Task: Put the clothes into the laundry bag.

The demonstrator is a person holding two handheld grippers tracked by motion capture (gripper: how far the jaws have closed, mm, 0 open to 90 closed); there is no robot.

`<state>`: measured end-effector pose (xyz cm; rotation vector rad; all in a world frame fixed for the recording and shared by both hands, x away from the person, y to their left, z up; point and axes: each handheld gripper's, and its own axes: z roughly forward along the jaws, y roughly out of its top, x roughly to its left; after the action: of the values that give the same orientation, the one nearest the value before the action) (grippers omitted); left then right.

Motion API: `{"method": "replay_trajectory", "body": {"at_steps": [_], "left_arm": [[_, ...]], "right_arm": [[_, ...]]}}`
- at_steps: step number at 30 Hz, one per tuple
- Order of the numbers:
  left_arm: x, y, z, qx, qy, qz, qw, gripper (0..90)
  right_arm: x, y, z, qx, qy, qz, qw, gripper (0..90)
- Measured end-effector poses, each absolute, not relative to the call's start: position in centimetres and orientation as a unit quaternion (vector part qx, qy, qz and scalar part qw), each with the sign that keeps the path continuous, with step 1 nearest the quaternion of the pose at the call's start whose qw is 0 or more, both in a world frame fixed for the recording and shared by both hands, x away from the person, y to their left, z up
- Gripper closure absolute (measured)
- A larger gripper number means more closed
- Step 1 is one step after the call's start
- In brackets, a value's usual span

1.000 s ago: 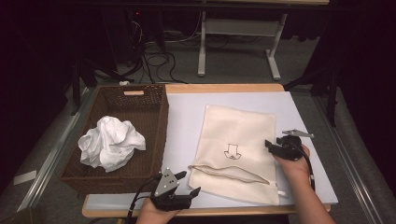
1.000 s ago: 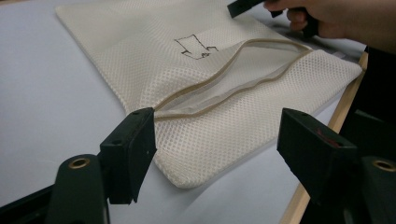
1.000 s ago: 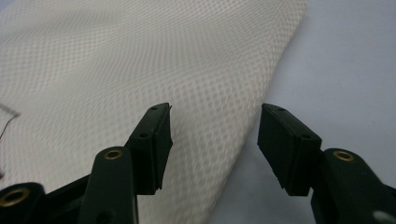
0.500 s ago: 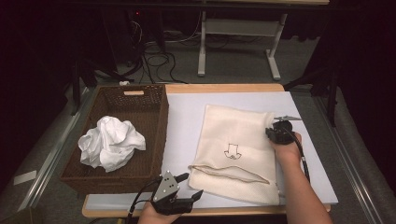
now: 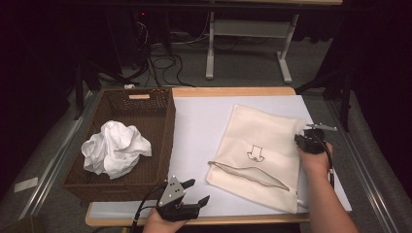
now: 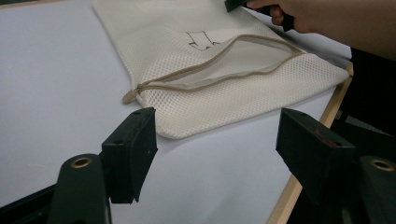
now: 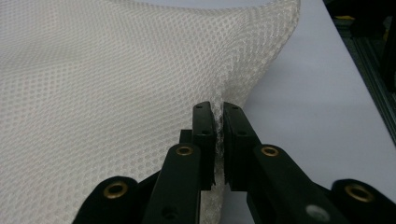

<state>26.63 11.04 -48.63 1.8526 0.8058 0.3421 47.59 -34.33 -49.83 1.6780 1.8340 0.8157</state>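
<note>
Pinching mesh bag (image 7: 116, 93) edge, right tongs (image 7: 218, 121) (just clenched); left tongs (image 5: 197, 190) released, hovering nr table edge

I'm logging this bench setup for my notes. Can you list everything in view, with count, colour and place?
mesh bag: one, cream, flat on the sheet at right, zipper open, small dark drawing on it
basket: one, dark brown wicker, left side of table
cloth: one, white, crumpled inside the basket
sheet: one, white, covering the tabletop
table: one, light wood edge
desk frame: one, pale, on the floor beyond
left gripper: one, black, near edge, jaws open, holding nothing
right gripper: one, black, pinching the bag's right edge
</note>
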Motion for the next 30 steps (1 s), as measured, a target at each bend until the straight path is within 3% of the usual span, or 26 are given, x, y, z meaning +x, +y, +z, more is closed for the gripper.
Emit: {"method": "replay_trajectory", "body": {"at_steps": [8,14,16,20,21,30], "left_arm": [[27.2,10.7,-48.9,0.776,0.341,0.143,0.512,29.7],[27.0,10.7,-48.9,0.776,0.336,0.151,0.512,29.0],[27.0,10.7,-48.9,0.775,0.336,0.15,0.514,28.5],[27.0,10.8,-49.0,0.776,0.335,0.155,0.511,23.7],[27.1,10.8,-49.0,0.777,0.336,0.156,0.509,22.0],[26.9,10.4,-48.8,0.781,0.335,0.185,0.494,14.7]], "right_arm": [[44.5,-36.7,-50.1,0.619,0.672,0.314,0.258,82.6],[42.8,-37.0,-49.8,0.588,0.686,0.331,0.272,52.8],[42.1,-36.7,-49.4,0.575,0.691,0.338,0.279,46.6],[40.2,-35.5,-48.7,0.557,0.695,0.342,0.299,18.2],[39.7,-35.0,-48.6,0.553,0.701,0.339,0.298,15.1],[35.2,-30.9,-47.5,0.498,0.726,0.376,0.29,13.3]]}}
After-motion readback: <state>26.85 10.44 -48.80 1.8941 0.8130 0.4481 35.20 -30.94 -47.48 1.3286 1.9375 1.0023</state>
